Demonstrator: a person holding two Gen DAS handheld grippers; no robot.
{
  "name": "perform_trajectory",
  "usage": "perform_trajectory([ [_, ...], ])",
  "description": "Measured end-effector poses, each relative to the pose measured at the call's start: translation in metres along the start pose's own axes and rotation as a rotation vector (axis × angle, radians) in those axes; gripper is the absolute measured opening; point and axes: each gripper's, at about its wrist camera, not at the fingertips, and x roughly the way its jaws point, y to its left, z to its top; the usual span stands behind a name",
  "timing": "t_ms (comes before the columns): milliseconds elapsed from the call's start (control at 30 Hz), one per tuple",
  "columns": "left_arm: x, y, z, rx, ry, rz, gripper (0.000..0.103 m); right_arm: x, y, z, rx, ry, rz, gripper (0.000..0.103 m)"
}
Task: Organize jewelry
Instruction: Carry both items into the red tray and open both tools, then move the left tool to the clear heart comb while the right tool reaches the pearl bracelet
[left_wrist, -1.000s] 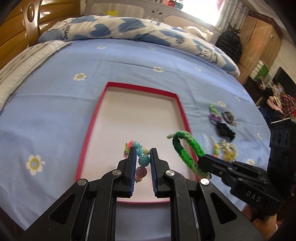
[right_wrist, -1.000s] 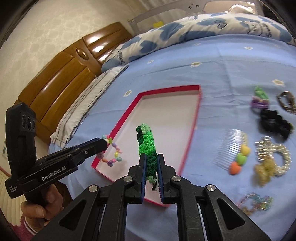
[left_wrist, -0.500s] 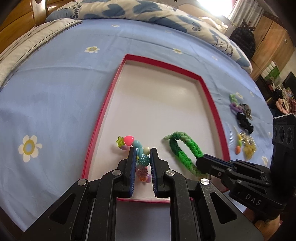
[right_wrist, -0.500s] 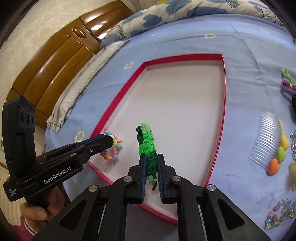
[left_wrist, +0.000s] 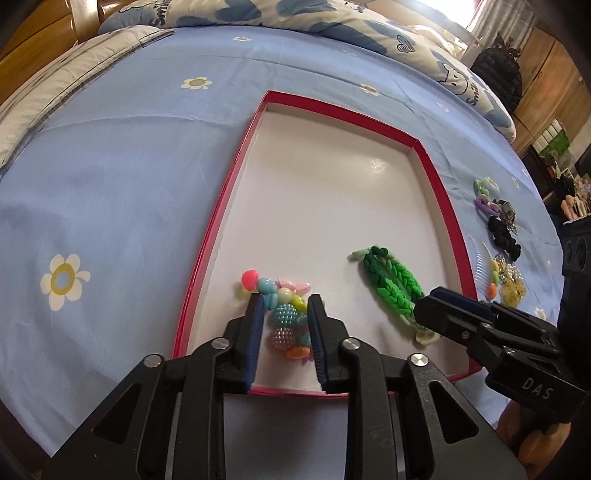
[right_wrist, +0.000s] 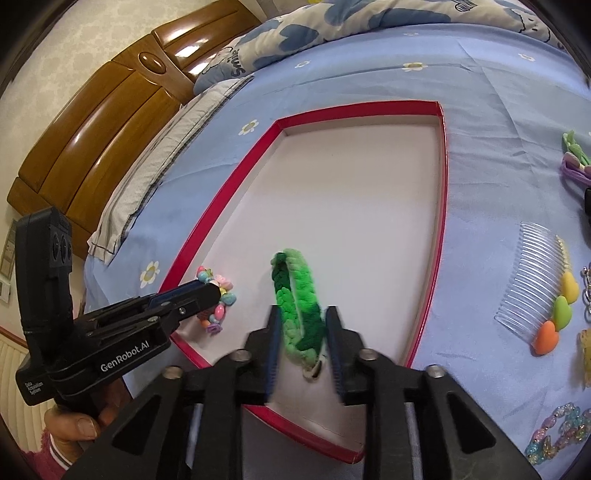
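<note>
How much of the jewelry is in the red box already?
Two pieces lie in the red box: the beaded bracelet and green braided bracelet. Both tongs, left and right, are opening around them. The comb, scrunchie and others wait outside.

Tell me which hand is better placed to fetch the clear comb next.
Right. The clear comb lies on the bedsheet just outside the tray's right rim, beside the right gripper, whose jaws are opening off the green bracelet. The left gripper works the tray's far side.

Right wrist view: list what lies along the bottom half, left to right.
left gripper → beaded bracelet → green braided bracelet → red box edge → clear hair comb → coloured heart clips
</note>
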Motion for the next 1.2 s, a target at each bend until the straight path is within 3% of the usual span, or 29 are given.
perform_trajectory([
  [167, -0.01, -0.004, -0.002, 0.015, -0.013, 0.014, 0.042, -0.004, 0.002, 0.0, 0.002, -0.009, 0.005, 0.039],
  [267, -0.018, -0.007, -0.003, 0.026, -0.034, 0.02, 0.046, -0.016, 0.002, -0.002, 0.007, -0.036, 0.009, 0.039],
  [533, -0.037, -0.019, -0.003, 0.042, -0.065, -0.001, 0.049, -0.061, -0.011, -0.012, 0.03, -0.124, -0.015, 0.042],
  [1200, -0.052, -0.1, -0.014, 0.164, -0.064, -0.12, 0.053, -0.158, -0.105, -0.06, 0.229, -0.275, -0.191, 0.045],
])
